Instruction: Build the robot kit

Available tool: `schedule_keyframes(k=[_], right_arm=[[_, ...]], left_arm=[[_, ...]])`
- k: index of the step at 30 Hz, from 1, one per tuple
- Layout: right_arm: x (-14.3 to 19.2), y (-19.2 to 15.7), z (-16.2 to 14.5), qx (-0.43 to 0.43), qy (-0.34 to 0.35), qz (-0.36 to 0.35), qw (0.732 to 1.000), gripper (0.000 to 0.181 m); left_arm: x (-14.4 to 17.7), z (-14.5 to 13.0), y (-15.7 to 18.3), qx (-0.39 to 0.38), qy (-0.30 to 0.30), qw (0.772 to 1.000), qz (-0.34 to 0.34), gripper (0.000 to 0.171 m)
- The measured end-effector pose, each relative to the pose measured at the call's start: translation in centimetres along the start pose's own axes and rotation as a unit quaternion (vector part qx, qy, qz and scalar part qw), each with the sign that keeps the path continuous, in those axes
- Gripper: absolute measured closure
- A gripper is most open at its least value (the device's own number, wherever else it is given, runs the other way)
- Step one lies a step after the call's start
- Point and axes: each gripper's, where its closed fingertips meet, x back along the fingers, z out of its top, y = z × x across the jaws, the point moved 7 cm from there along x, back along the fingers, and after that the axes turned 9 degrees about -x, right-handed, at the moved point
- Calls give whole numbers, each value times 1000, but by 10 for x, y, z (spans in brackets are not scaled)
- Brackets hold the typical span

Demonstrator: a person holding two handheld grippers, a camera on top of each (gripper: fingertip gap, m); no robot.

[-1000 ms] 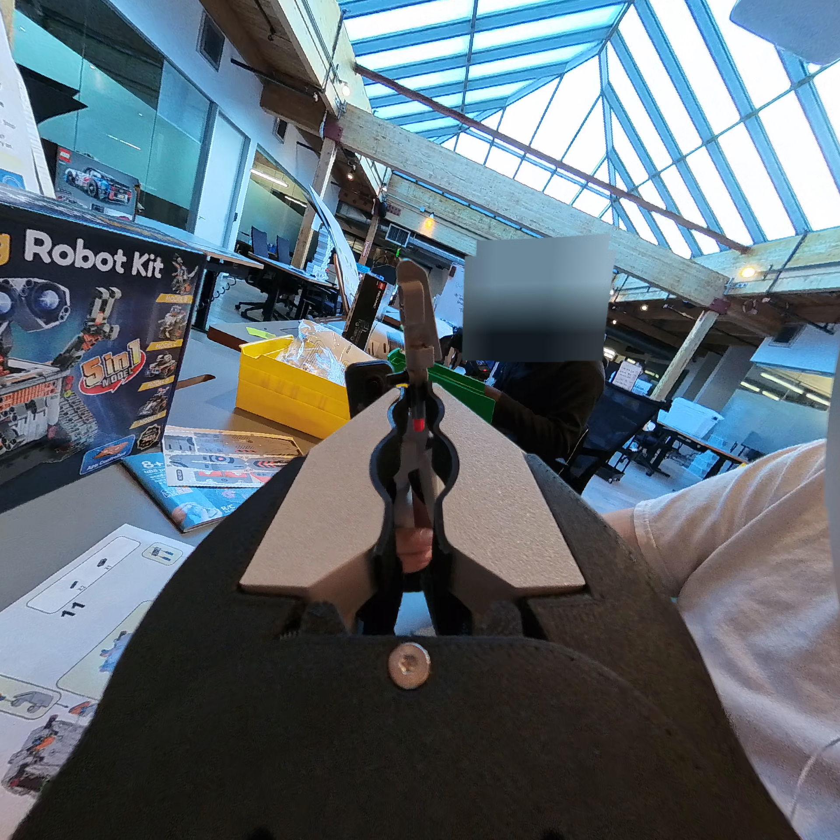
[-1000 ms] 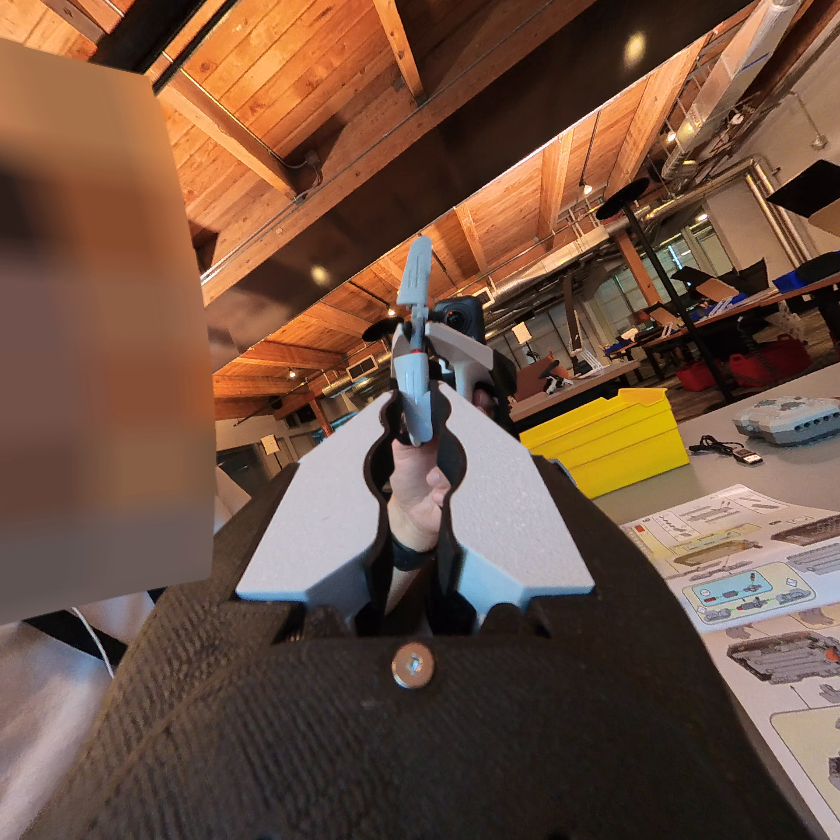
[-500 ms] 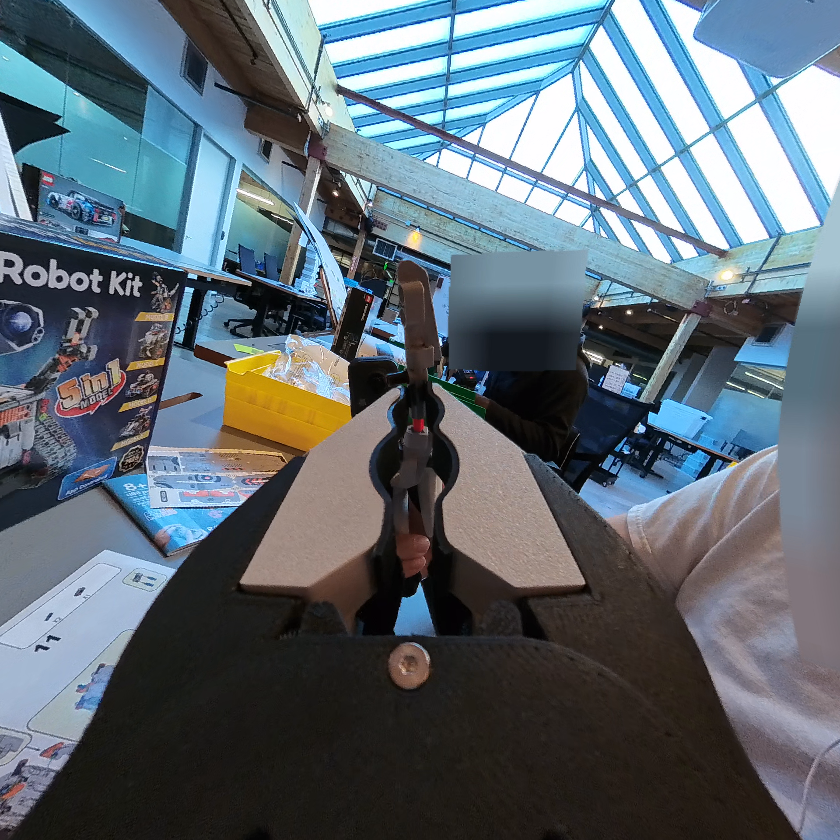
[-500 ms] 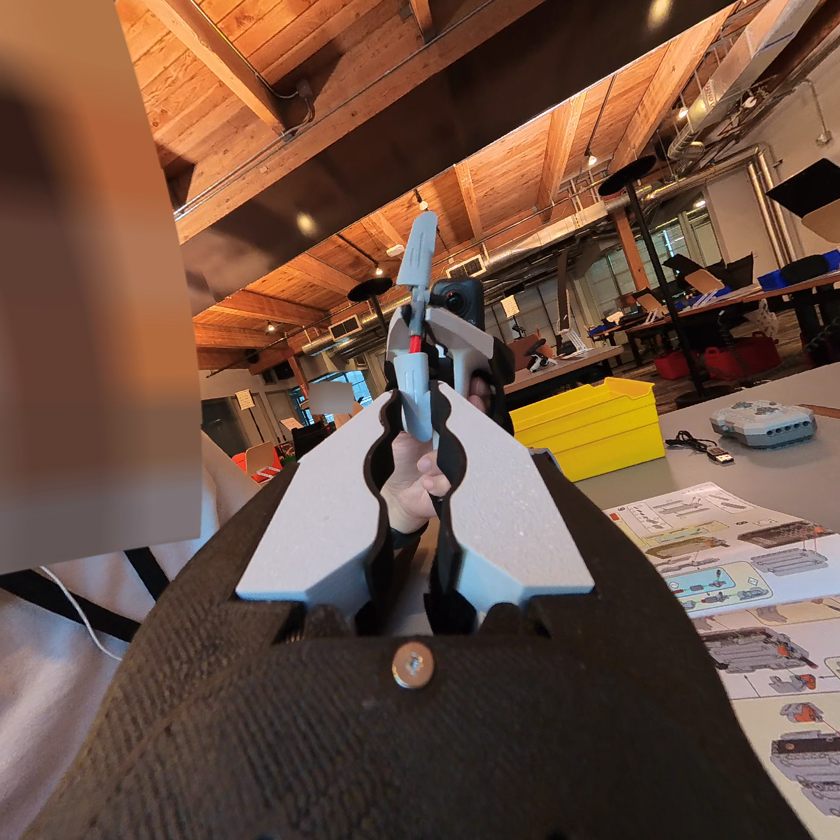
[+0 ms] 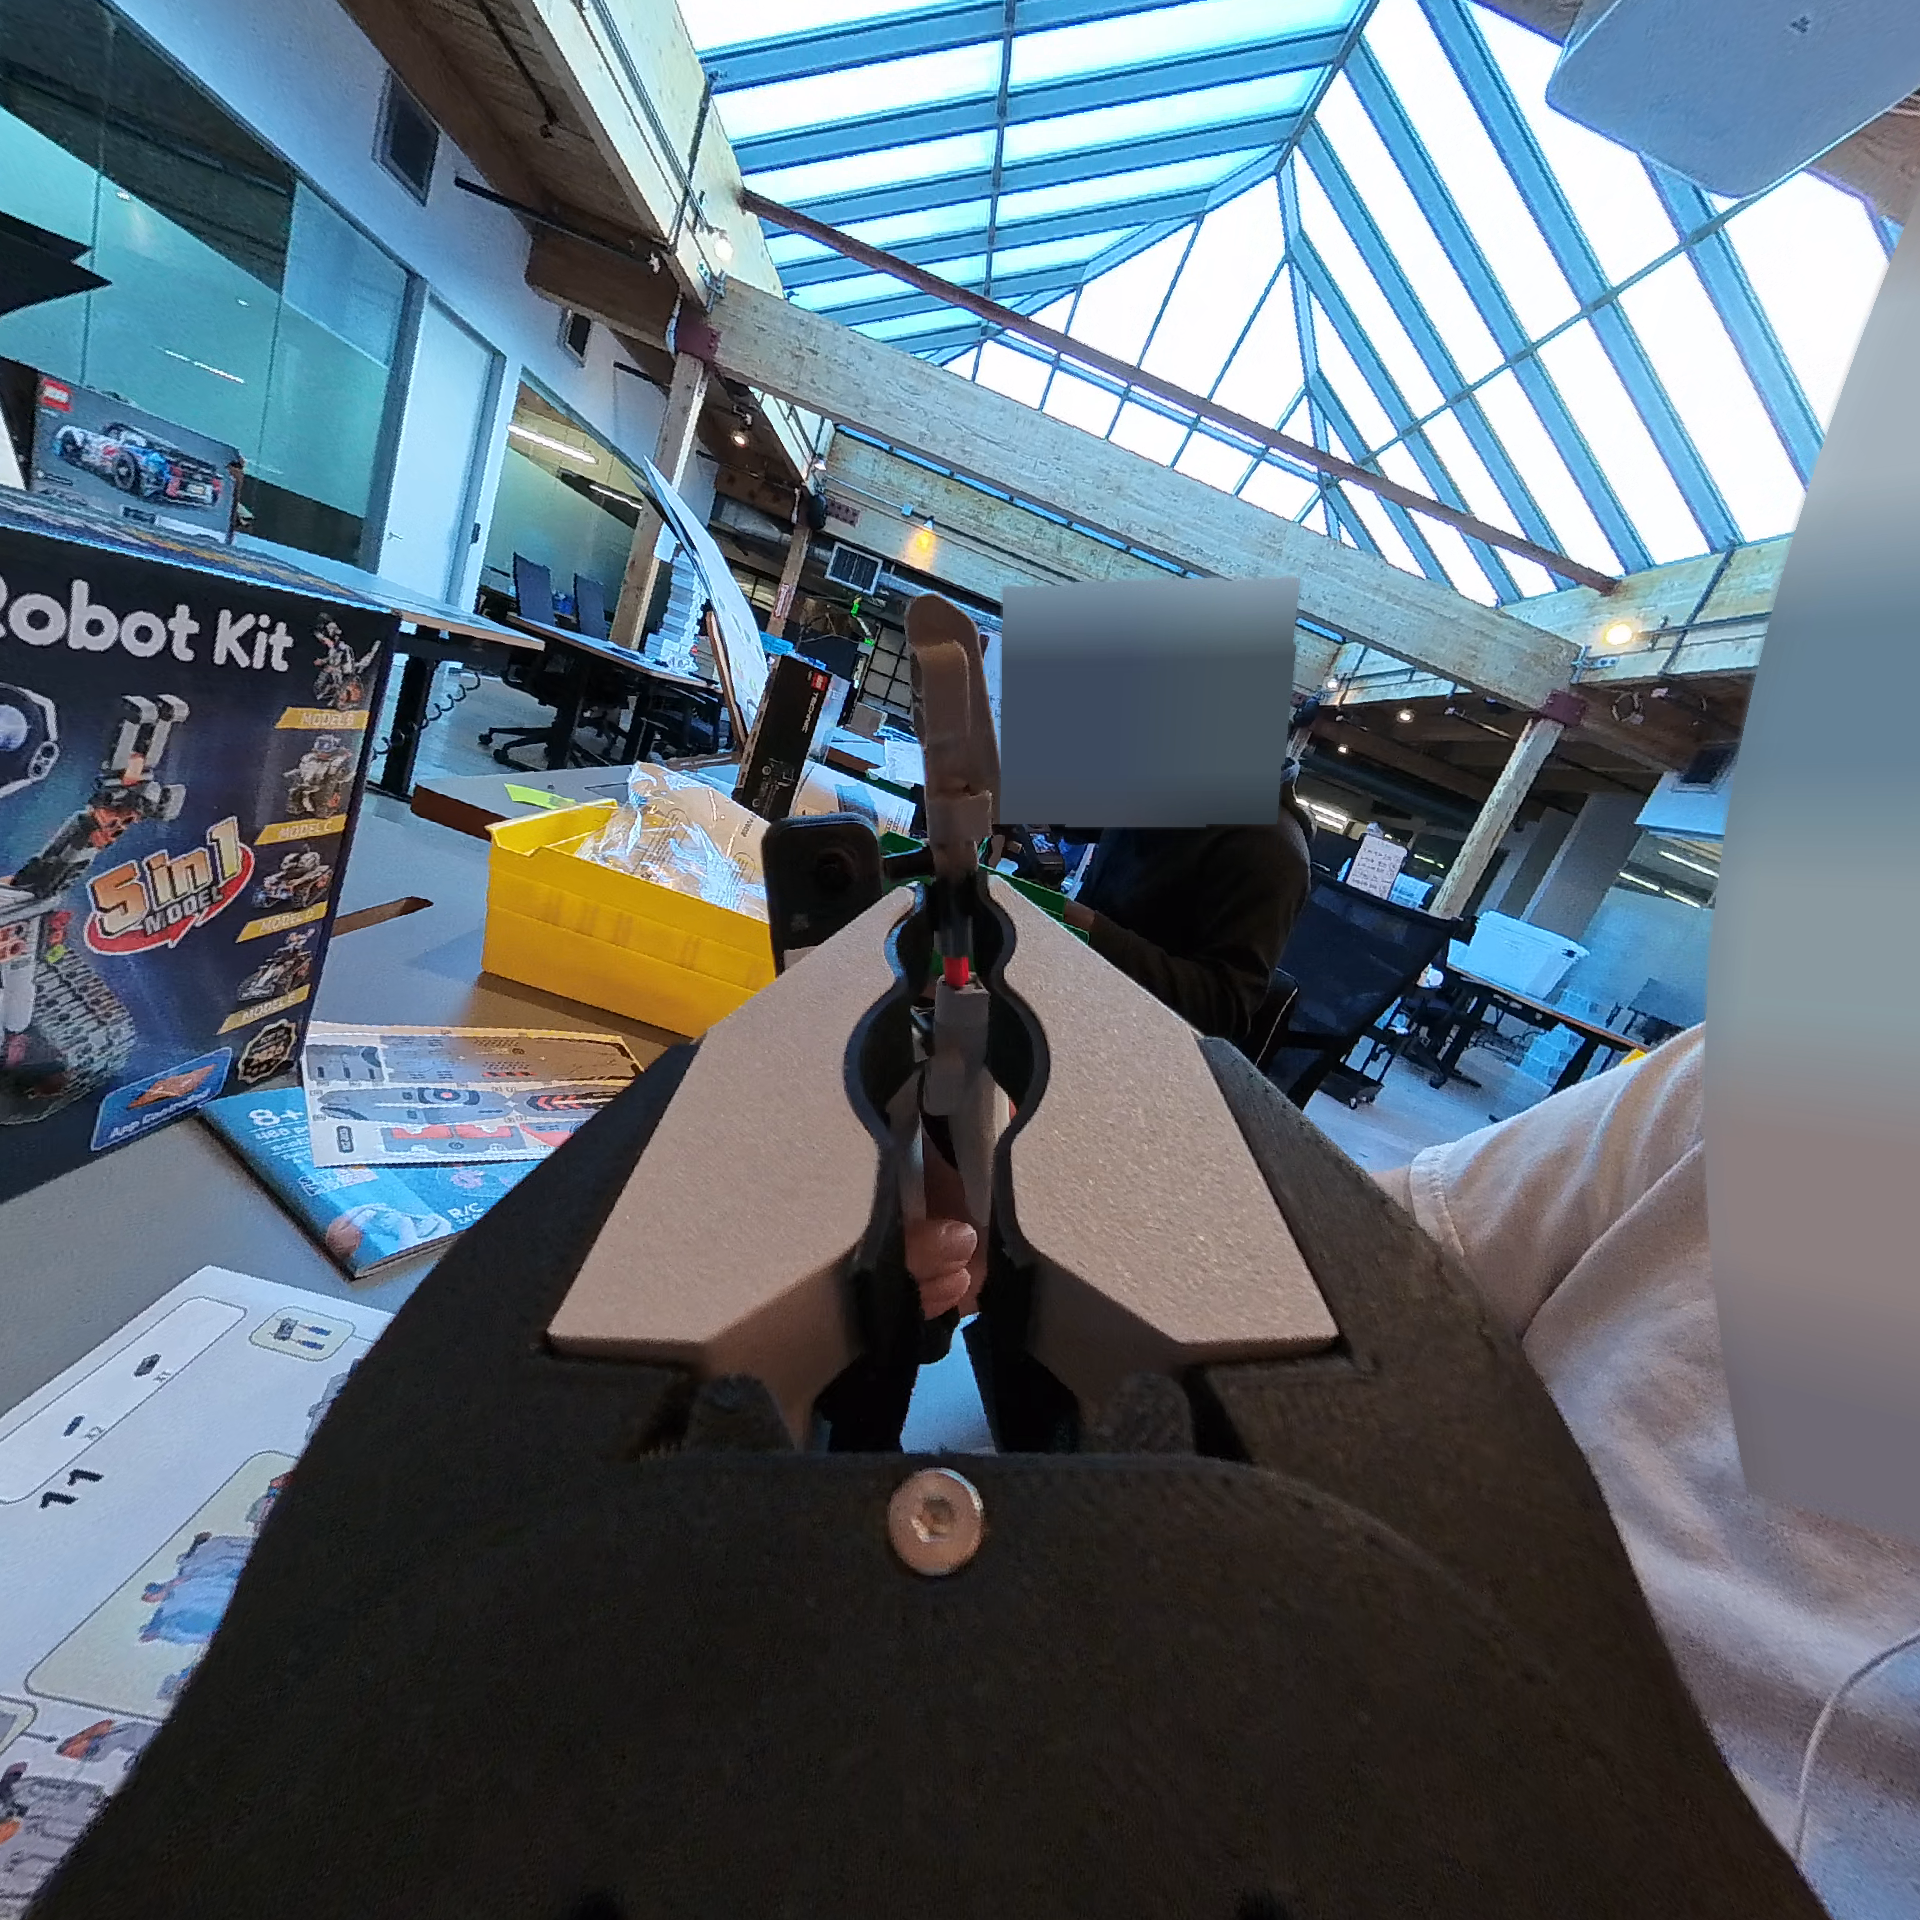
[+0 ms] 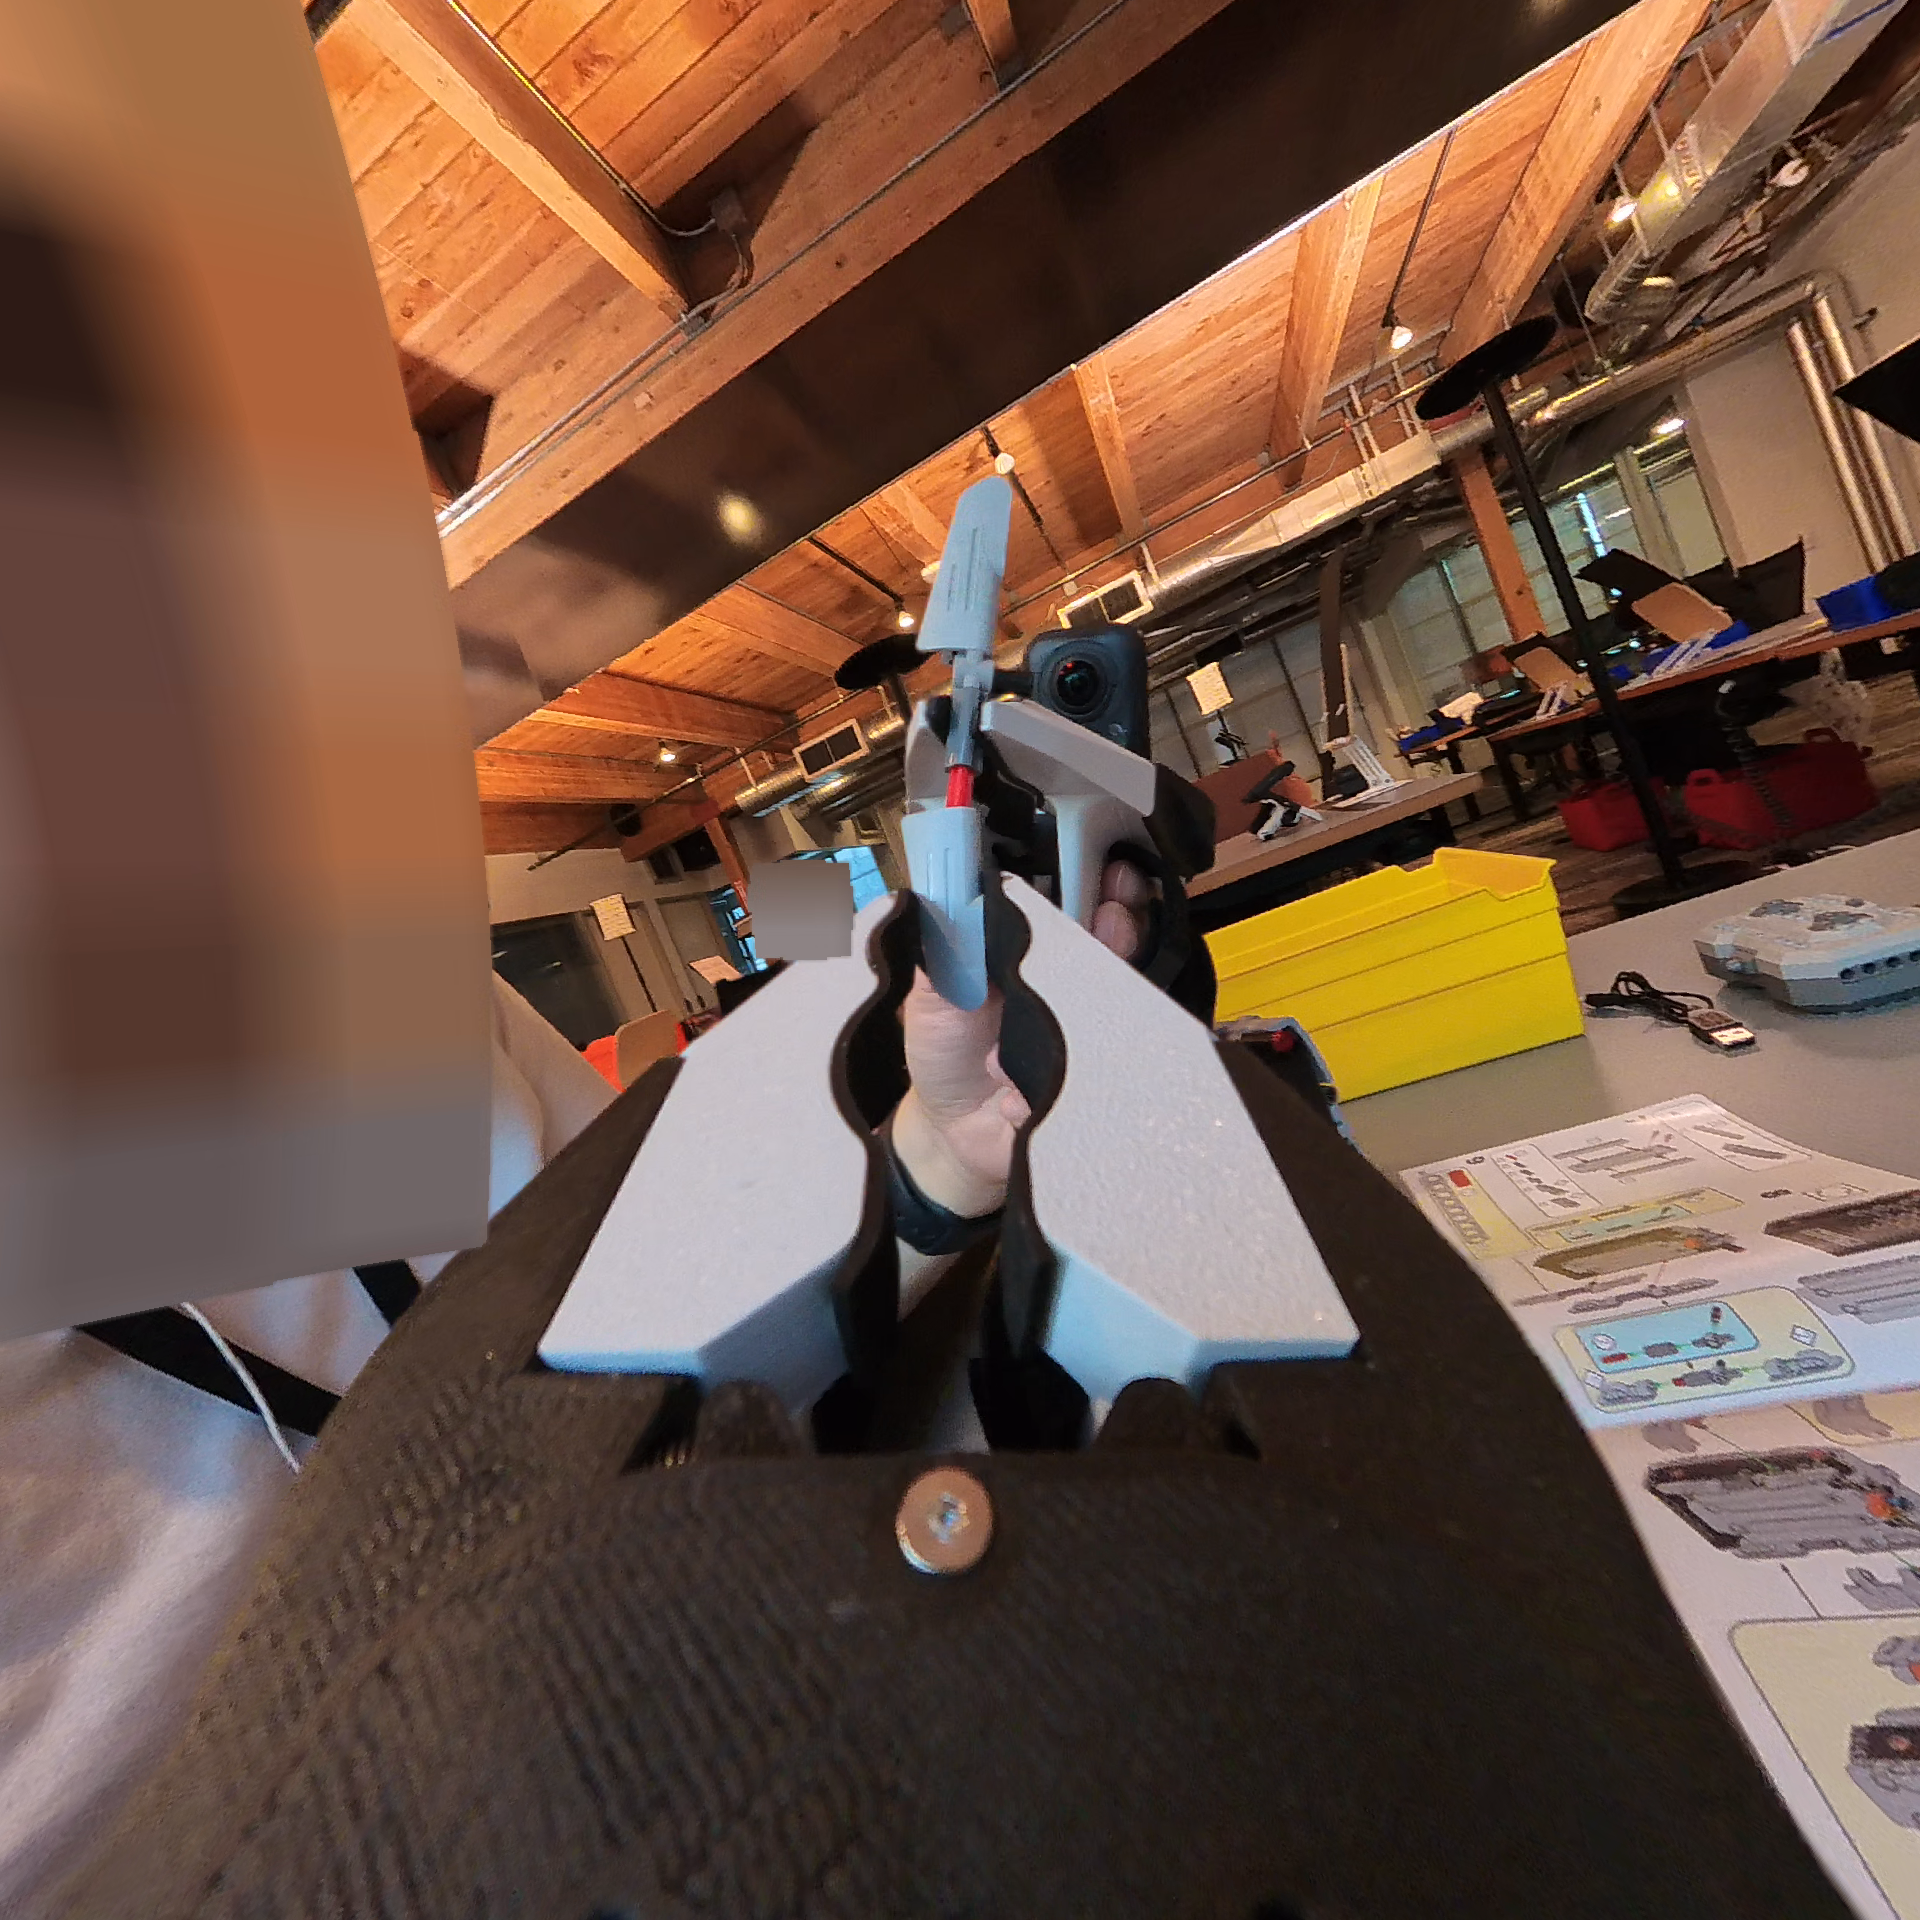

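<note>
Grey toy part clamped between both claws.

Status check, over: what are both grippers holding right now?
Left gripper and right gripper both shut on one grey toy-brick piece, raised above the table. Yellow bin behind. Nothing blocking.

Grey plastic assembly stands nearly upright, held in the air between both grippers. A short red axle joins its lower sleeve to a flat blade-like upper piece.
</note>
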Motion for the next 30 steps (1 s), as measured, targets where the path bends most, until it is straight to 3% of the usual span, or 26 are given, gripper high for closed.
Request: schedule_keyframes(k=[13, 23, 30], right_arm=[[-1, -1, -2, -45, 1, 37, 998, 170], [1, 0, -1, 0, -1, -1, 1000, 171], [2, 0, 2, 8, 14, -14, 1000, 170]], left_arm=[[0, 1, 4, -22, -14, 1000, -5, 167], [0, -2, -3, 35, -9, 999, -1, 167], [-4, -2, -3, 1, 5, 1000, 25, 167]])
